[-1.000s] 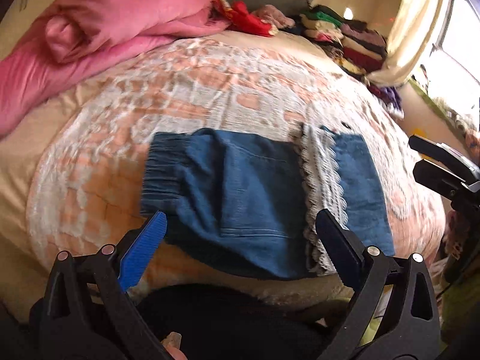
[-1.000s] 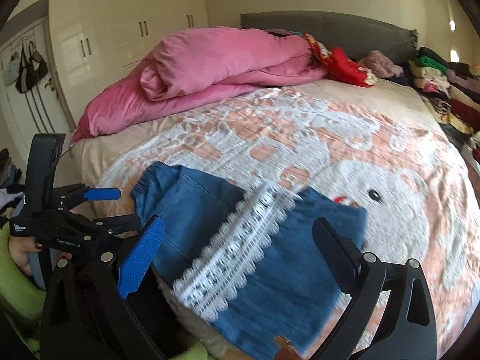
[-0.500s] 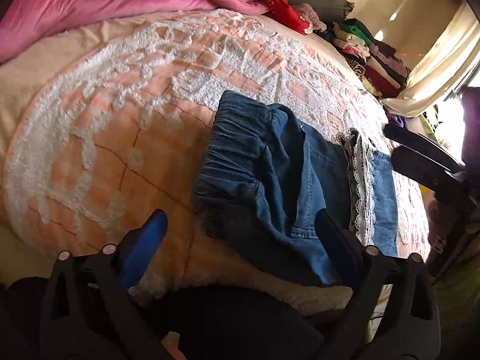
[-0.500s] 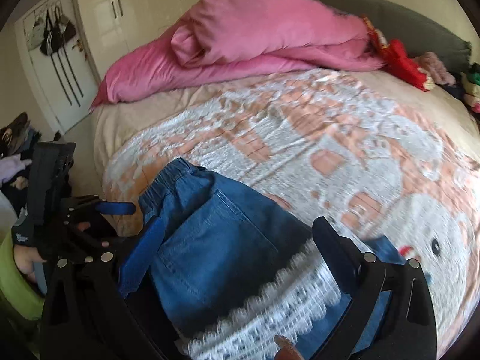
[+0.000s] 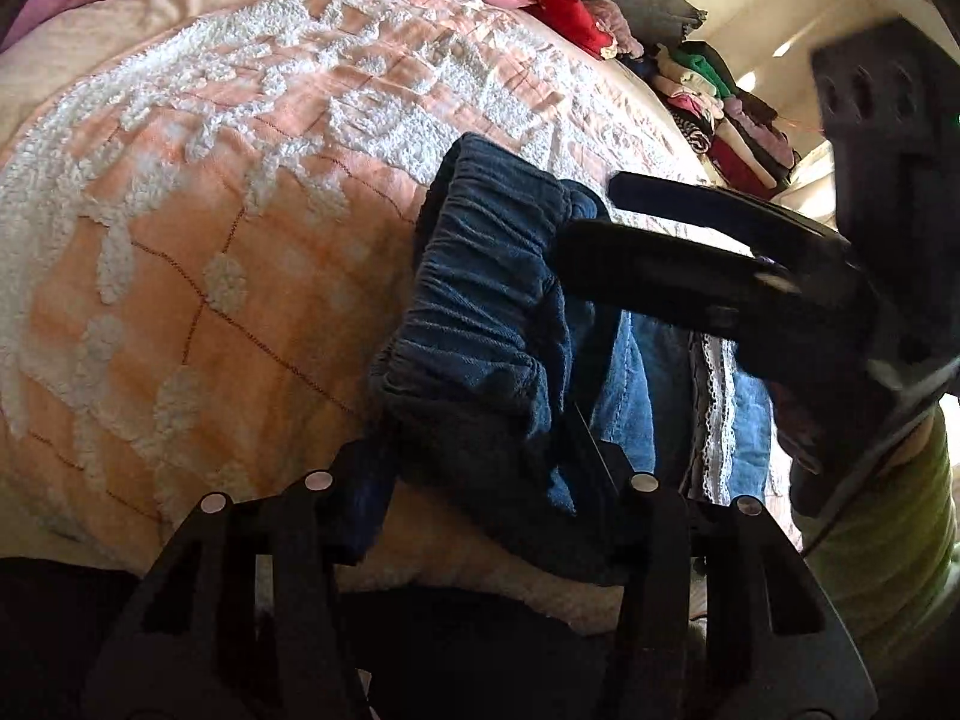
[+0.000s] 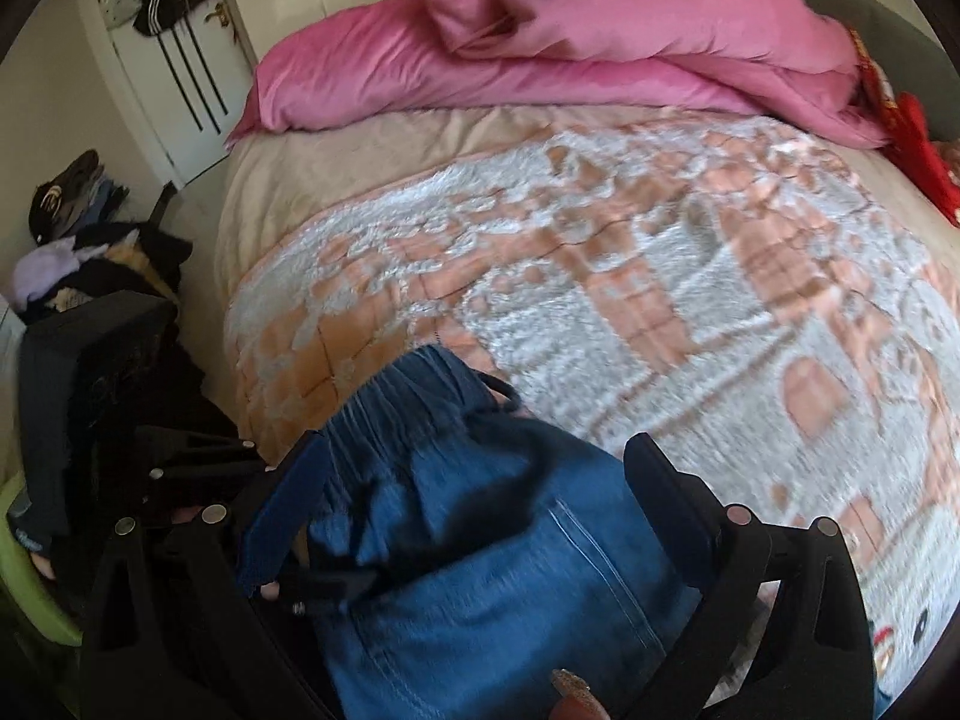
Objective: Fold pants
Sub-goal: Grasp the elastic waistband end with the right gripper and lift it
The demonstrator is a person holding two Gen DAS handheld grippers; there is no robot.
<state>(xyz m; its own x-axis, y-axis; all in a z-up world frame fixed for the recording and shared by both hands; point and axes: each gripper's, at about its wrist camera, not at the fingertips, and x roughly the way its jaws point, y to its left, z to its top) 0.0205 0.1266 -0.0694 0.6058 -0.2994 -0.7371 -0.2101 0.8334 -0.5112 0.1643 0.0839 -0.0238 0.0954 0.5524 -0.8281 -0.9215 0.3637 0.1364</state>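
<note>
Folded blue denim pants with a white lace trim lie near the front edge of the bed; the elastic waistband end is bunched and lifted. My left gripper is open, its fingers on either side of the waistband's near corner. My right gripper is open, its fingers straddling the waistband end of the pants. The right gripper's black fingers reach over the waistband's far corner in the left wrist view.
The bed carries a peach and white fluffy blanket. A pink duvet lies at the head. Stacked clothes line the far side. A clothes pile sits on the floor by the door.
Both grippers have closed in on the waistband end of the pants. The waistband has bunched up and lifted. The right gripper has swung left toward the left gripper.
</note>
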